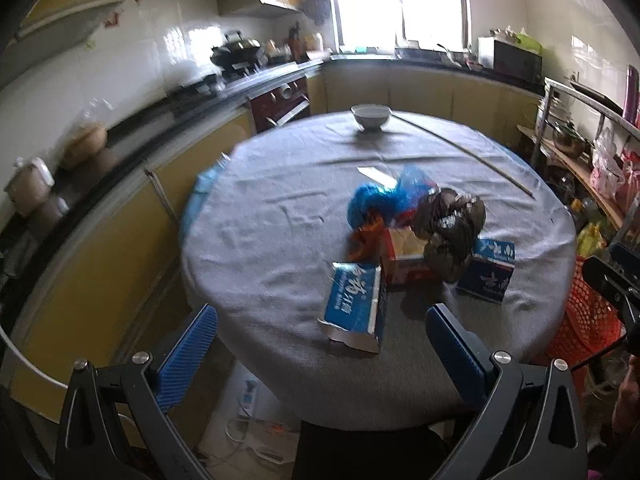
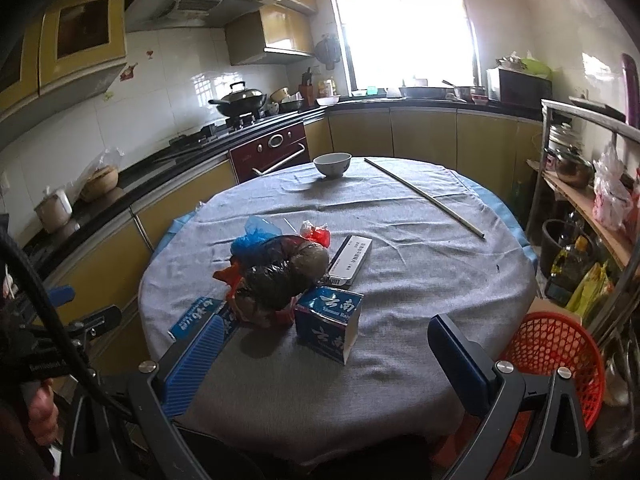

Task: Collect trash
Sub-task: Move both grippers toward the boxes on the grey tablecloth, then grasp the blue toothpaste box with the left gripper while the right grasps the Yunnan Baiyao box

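Note:
A pile of trash lies mid-table: a dark crumpled bag [image 1: 450,222] [image 2: 280,270], a blue plastic bag [image 1: 374,200] [image 2: 254,234], a red-and-tan box [image 1: 404,258], a long blue-and-white carton [image 1: 354,306] [image 2: 196,318], a dark blue carton [image 1: 486,270] [image 2: 330,322] and a flat grey box [image 2: 350,260]. My left gripper [image 1: 322,346] is open and empty, over the near table edge in front of the long carton. My right gripper [image 2: 324,364] is open and empty, just short of the dark blue carton.
The round table [image 2: 420,280] has a grey cloth, with a white bowl [image 2: 332,164] and a long thin stick [image 2: 428,198] at its far side. A red mesh basket [image 2: 554,354] [image 1: 588,320] stands by the table's right. Kitchen counters run behind, a cluttered shelf rack [image 2: 580,184] stands right.

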`<state>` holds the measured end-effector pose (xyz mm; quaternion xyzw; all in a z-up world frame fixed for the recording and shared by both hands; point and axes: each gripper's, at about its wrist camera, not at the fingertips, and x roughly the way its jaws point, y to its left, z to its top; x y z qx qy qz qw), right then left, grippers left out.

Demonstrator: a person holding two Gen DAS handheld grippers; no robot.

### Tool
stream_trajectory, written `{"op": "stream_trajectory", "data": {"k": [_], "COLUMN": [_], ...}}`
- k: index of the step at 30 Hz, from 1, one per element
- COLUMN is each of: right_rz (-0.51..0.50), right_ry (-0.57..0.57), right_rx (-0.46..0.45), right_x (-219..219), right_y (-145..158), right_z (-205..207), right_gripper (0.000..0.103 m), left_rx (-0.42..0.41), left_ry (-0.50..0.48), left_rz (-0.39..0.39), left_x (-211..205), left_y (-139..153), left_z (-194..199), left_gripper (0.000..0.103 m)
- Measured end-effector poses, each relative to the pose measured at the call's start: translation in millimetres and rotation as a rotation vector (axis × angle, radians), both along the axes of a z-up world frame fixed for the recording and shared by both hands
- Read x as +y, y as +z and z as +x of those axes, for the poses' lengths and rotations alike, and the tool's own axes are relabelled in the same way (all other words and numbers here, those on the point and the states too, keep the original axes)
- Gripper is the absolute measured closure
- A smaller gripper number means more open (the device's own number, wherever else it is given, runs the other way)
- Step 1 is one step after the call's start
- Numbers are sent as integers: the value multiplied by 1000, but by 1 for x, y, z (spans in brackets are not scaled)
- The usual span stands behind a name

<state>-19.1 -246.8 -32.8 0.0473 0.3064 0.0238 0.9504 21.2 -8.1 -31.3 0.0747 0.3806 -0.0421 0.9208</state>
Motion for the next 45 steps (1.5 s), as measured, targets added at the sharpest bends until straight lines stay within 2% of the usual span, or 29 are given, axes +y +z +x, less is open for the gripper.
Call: {"op": "stream_trajectory", "data": {"k": [2,3,6,10,16,20,26,27,28,30,31,32,34,38,45], "right_rz": [-34,-48,-82,-58,-84,-90,-61,-47,-30,12,38,56,48,93,157], "right_ry": [20,29,54,112,243,331,411,421,433,452,459,465,454,440,376], "right_rx": [17,23,54,109,168,187,230,234,239,252,249,250,244,242,232], "right_x": [-4,-7,-15,-22,-18,-16,-10,-10,-10,-10,-10,-9,-5,-4,-20], "right_y": [-7,-12,-28,-49,-77,-88,-104,-106,-109,-113,-114,-115,-116,-113,-109], "right_z": [8,13,32,58,105,131,152,154,156,157,156,155,151,137,109], "right_gripper": [0,0,0,0,0,0,2,5,15,26,36,37,41,60,61], "left_rx": [51,40,134,213,336,382,405,408,412,431,444,452,453,429,387], "left_ry": [-15,-23,-16,-3,-5,-22,-52,-57,-63,-71,-75,-75,-75,-81,-79], "left_rz": [-22,-32,-53,-91,-178,-182,-147,-142,-137,-134,-135,-135,-147,-144,-151], "left_x": [3,4,10,17,19,8,-9,-10,-12,-13,-14,-14,-13,-10,-5], "left_y": [-14,-20,-39,-54,-69,-80,-92,-93,-94,-97,-100,-102,-104,-101,-91], "left_z": [16,22,43,65,97,112,119,119,120,122,123,124,124,119,103], "left_gripper": [0,0,0,0,0,0,0,3,6,27,32,40,41,43,43]}}
